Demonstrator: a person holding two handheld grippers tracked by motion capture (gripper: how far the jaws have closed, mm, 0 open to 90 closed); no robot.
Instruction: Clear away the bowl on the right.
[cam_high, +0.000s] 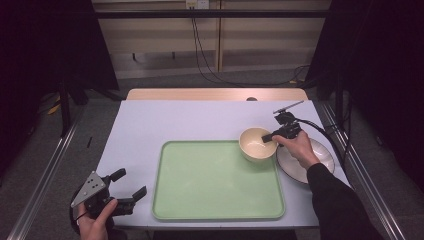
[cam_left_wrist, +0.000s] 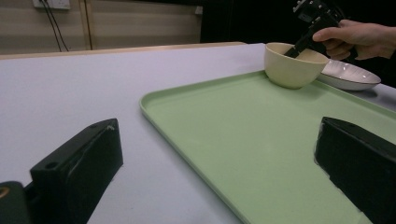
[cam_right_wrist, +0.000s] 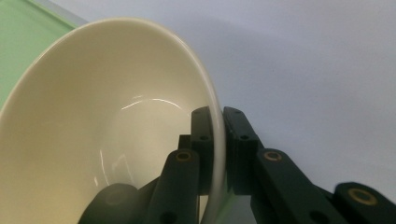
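With the right tongs (cam_high: 270, 136) pinching the bowl (cam_high: 256, 145) rim, lower it level onto the tray (cam_high: 215, 200) before releasing; left tongs (cam_high: 129, 186) idle, wide.

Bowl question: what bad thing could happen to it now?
The right hand-held gripper pinches only the thin rim of the cream bowl, so it might slip or tip. The bowl sits at the green tray's corner beside the white plate; it could knock against the plate.

I see a glossy, smooth cream ceramic bowl (cam_right_wrist: 107, 126) catching highlights, a matt green plastic tray (cam_high: 215, 182), matt black plastic fingers (cam_right_wrist: 236, 140), and a smooth, matt pale counter (cam_high: 165, 122).
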